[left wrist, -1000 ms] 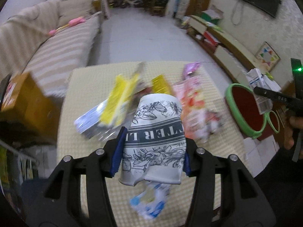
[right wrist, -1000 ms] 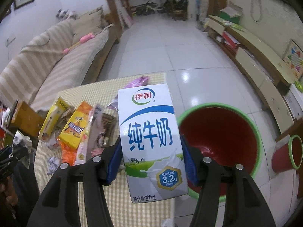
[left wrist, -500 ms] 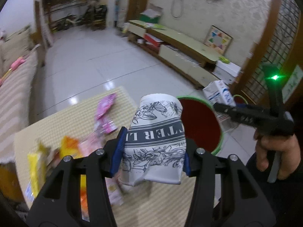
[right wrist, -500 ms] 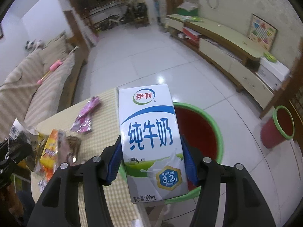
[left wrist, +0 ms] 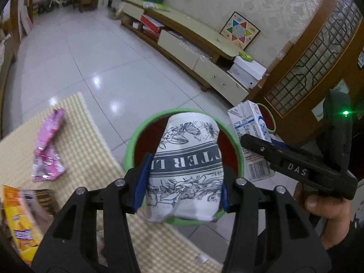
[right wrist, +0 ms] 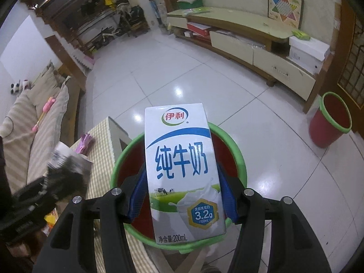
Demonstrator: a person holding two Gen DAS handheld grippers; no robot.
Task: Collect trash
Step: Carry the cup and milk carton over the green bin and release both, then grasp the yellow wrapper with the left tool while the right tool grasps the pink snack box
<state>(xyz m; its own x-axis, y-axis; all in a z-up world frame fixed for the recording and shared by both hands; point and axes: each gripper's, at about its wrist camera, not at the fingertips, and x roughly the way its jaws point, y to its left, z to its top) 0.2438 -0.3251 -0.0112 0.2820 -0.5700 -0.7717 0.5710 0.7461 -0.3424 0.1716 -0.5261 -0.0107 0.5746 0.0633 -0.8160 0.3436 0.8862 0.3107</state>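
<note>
- The left gripper [left wrist: 183, 179] pinches a crumpled paper cup [left wrist: 186, 166] between its blue pads, holding it over the mouth of the bin [left wrist: 132, 145], a red one with a green rim.
- The right gripper [right wrist: 182, 195] clamps an upright milk carton [right wrist: 182, 166] over the same bin [right wrist: 241, 163].
- In the left view the carton [left wrist: 248, 122] sits just past the bin's far rim.
- The bin stands on the floor, just beside the tabletop [left wrist: 95, 141].
- A pink wrapper [left wrist: 49, 145] and an orange wrapper [left wrist: 17, 220] lie on the tabletop.
- A second, smaller bin [right wrist: 329, 122] stands well apart near the door.
</note>
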